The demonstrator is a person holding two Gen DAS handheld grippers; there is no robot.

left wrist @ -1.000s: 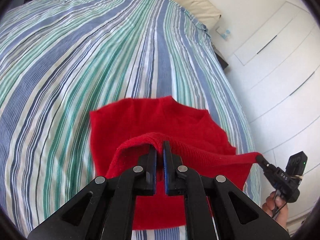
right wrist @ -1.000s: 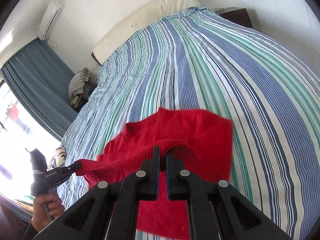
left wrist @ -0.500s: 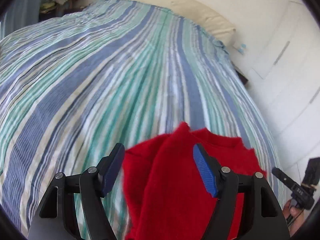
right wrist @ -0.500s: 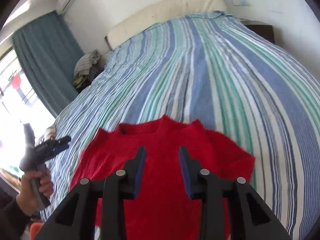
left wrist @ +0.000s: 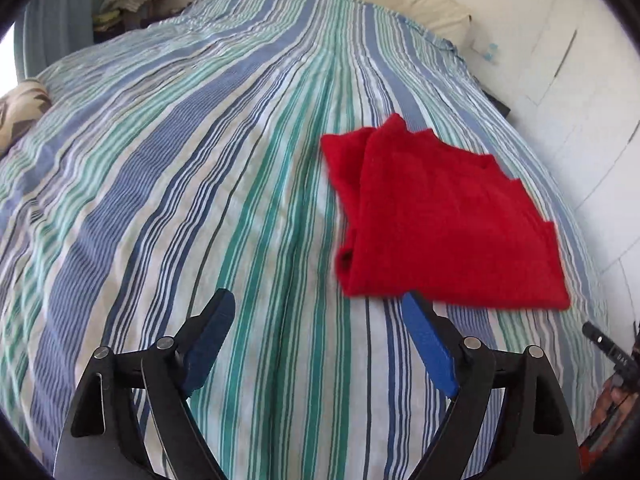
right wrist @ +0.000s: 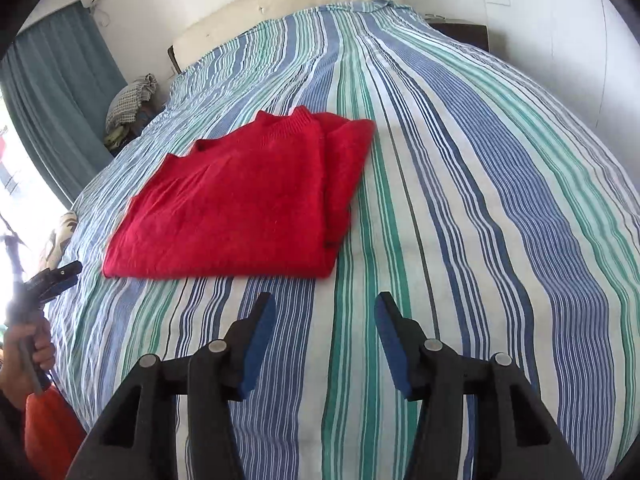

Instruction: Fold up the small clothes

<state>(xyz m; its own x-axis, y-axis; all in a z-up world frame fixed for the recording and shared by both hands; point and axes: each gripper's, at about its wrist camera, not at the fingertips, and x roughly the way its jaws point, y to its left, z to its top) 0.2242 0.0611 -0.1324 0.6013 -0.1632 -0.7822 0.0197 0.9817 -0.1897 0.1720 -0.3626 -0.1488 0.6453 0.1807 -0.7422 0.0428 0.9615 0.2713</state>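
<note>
Left wrist view, my left gripper (left wrist: pixel 316 330) opening, fingers (left wrist: pixel 208 338) empty over the striped bed (left wrist: pixel 168 184), folded red sweater (left wrist: pixel 444 228) lying just ahead to the right; right wrist view, my right gripper (right wrist: pixel 326 330) opening, nothing between, sweater (right wrist: pixel 236 204) ahead left on the bed (right wrist: pixel 480 184).

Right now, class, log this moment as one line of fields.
garment: red sweater folded, flat on striped bedspread | left gripper: jaws opening, nothing between | right gripper: jaws opening, nothing between
</note>
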